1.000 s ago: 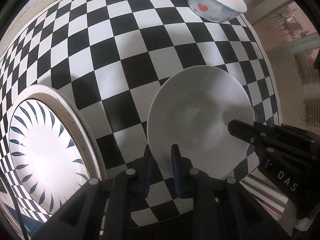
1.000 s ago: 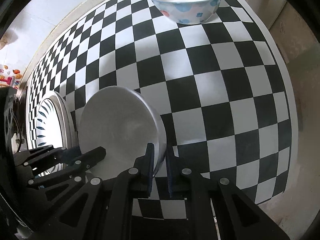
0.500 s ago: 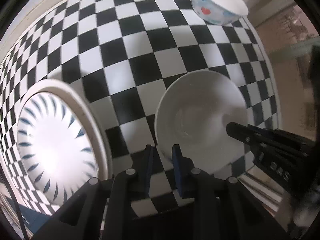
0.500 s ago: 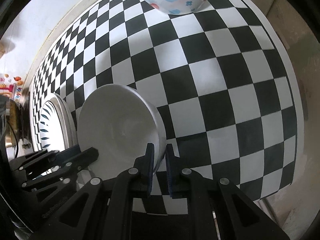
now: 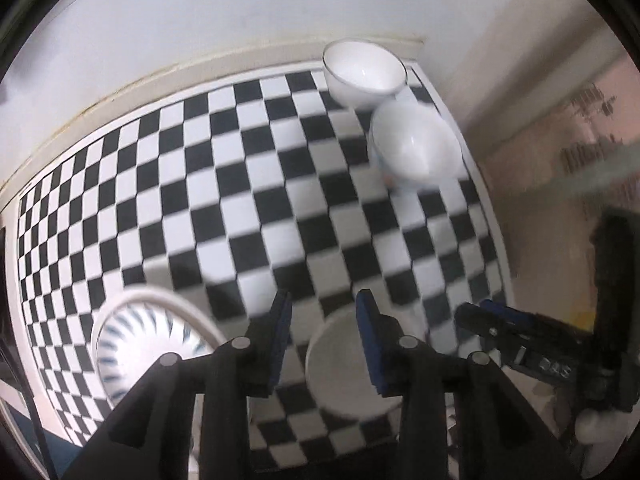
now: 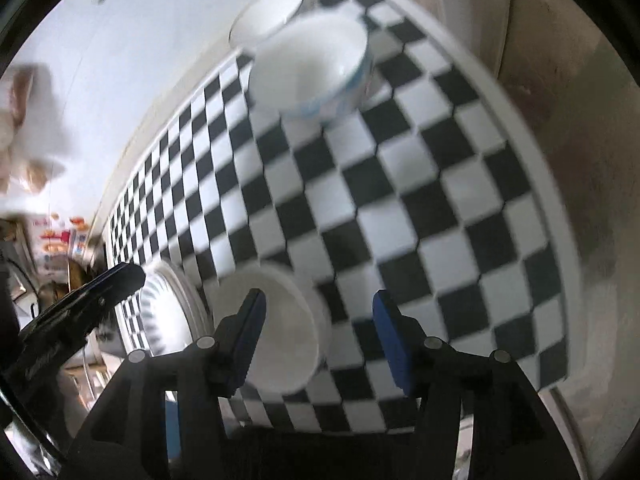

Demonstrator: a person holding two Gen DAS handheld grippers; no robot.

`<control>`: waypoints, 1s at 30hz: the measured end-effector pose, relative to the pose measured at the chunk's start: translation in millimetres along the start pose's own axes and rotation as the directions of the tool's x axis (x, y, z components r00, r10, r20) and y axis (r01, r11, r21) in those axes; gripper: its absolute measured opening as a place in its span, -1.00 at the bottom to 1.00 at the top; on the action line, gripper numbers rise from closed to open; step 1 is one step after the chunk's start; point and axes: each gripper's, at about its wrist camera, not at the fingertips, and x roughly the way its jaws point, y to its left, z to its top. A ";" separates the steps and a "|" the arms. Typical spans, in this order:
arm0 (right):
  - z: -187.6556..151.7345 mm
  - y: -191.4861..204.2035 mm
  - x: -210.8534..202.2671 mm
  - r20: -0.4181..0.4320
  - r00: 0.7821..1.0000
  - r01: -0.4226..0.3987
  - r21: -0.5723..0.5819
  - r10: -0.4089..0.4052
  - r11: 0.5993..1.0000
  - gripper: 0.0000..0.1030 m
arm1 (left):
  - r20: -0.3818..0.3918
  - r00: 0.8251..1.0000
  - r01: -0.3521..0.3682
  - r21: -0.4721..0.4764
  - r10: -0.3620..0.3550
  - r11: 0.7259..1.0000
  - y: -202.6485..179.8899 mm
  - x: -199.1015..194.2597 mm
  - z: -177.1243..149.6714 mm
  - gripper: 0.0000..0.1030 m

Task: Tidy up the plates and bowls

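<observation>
A plain white bowl sits on the checkered table near its front edge, free of both grippers. My left gripper hangs above the bowl with its jaws opening, the pads clear of the rim. In the right wrist view the same white bowl lies below and left of my right gripper, whose jaws are also opening with only table between them. A white plate with blue leaf marks lies just left of the bowl.
At the far right corner stand a plain white bowl and a bowl with blue and red marks, close together. The table's right edge drops off to a brownish floor. A white wall runs behind the table.
Both grippers were shut on the white bowl's rim. They have let go, opened and lifted away, so the bowl now rests on the table and more of the table shows.
</observation>
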 end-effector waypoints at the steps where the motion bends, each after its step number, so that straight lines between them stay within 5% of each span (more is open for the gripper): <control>1: 11.4 -1.6 -6.2 0.021 1.000 0.000 0.005 0.000 1.000 0.14 | -0.001 1.000 0.007 -0.009 -0.007 1.000 0.9 2.2 11.9 -0.40; 11: 157.6 20.9 -33.6 0.215 0.976 0.056 -0.059 -0.042 0.997 0.14 | -0.019 0.994 0.103 -0.130 -0.106 0.986 26.9 43.1 138.2 -0.40; 19: 261.3 42.9 30.2 0.104 0.990 0.100 -0.093 -0.090 0.991 0.07 | -0.083 0.983 0.148 -0.155 -0.162 0.977 24.0 107.7 207.2 -0.40; 25: 291.3 44.4 74.8 0.005 0.991 0.130 -0.085 -0.130 0.988 -0.27 | -0.126 0.984 0.113 -0.112 -0.127 0.987 14.1 144.3 227.4 -0.41; 28: 300.9 42.1 92.3 -0.038 0.990 0.136 -0.077 -0.139 0.988 -0.73 | -0.125 0.984 0.115 -0.111 -0.128 0.987 12.7 152.2 228.1 -0.66; 30: 305.1 41.1 100.7 -0.043 0.988 0.142 -0.077 -0.146 0.987 -0.77 | -0.115 0.986 0.108 -0.108 -0.120 0.988 12.0 151.6 226.9 -0.68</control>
